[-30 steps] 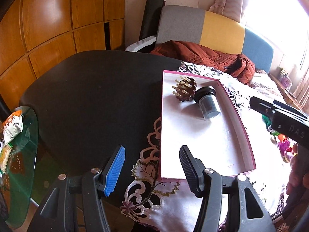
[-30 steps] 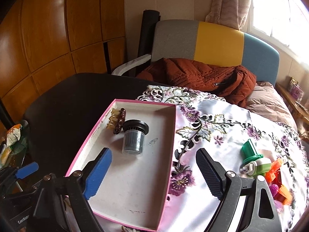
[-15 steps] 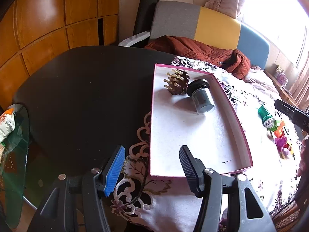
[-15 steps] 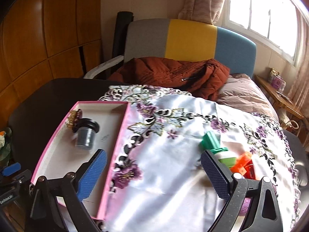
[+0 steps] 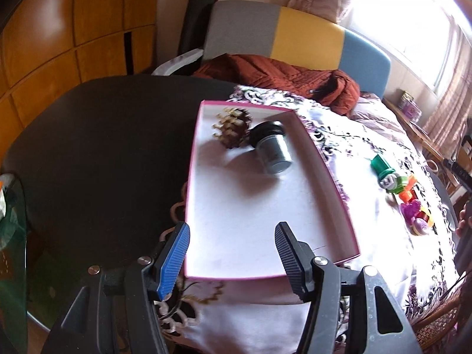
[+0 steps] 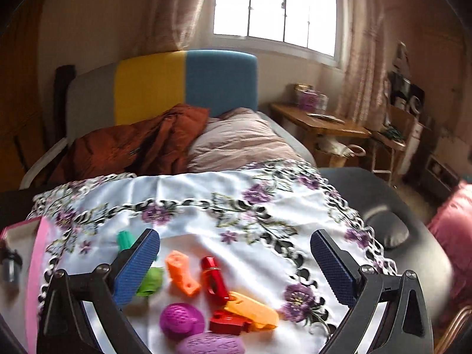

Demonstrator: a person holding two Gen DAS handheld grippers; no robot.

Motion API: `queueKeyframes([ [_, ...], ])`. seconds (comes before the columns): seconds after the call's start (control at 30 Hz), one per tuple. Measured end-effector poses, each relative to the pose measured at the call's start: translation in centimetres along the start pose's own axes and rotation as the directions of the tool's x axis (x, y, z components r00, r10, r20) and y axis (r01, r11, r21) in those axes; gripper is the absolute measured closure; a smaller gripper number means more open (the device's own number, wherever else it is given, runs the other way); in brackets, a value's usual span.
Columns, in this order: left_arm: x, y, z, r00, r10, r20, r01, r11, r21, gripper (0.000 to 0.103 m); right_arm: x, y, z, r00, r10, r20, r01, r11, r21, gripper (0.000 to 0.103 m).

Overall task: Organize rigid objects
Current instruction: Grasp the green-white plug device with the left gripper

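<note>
A pink-rimmed white tray (image 5: 339, 194) lies on a floral cloth and holds a brown hair claw (image 5: 233, 128) and a black-capped grey jar (image 5: 271, 147). My left gripper (image 5: 231, 250) is open and empty over the tray's near edge. My right gripper (image 6: 233, 261) is open and empty above a pile of small plastic pieces: an orange piece (image 6: 181, 273), a red piece (image 6: 214, 277), a yellow piece (image 6: 252, 309), a purple disc (image 6: 181, 320) and a green piece (image 6: 126, 240). The same pile (image 5: 404, 194) shows in the left wrist view, right of the tray.
The floral cloth (image 6: 206, 206) covers a dark round table (image 5: 103, 147). A sofa with a rust-brown jacket (image 6: 138, 147) and a pillow (image 6: 242, 144) stands behind. A wooden side table (image 6: 324, 124) is at the right. A glass table (image 5: 11, 236) is at the far left.
My right gripper has swung right, from over the tray to over the pile of plastic pieces. My left gripper has shifted slightly right along the tray's near edge. Both stay open.
</note>
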State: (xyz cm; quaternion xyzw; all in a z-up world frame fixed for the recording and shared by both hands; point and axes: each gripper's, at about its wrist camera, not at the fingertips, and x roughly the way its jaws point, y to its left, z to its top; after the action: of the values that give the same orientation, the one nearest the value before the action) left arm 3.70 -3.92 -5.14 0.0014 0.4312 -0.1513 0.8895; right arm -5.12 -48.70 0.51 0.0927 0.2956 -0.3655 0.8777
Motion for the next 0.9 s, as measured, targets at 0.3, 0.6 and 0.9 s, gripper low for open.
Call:
queueKeyframes([
  [0.3, 0.6, -5.7, 1.8, 0.995, -0.094, -0.026, 0.096, 0.991, 0.095, 0.041, 2.7, -5.1, -0.4, 0.988, 0.044, -0.147, -0.003, 0.963, 0.268, 0.0],
  [0.6, 1.8, -12.6, 2.3, 0.979, -0.18, -0.093, 0.198, 0.951, 0.239, 0.041, 3.8, -6.4, -1.1, 0.976, 0.059, -0.209, 0.016, 0.941, 0.339, 0.0],
  [0.9, 3.4, -19.3, 3.2, 0.958, -0.272, -0.095, 0.287, 0.872, 0.396, 0.033, 4.7, -8.1, -1.8, 0.964, 0.108, -0.245, 0.01, 0.899, 0.437, 0.0],
])
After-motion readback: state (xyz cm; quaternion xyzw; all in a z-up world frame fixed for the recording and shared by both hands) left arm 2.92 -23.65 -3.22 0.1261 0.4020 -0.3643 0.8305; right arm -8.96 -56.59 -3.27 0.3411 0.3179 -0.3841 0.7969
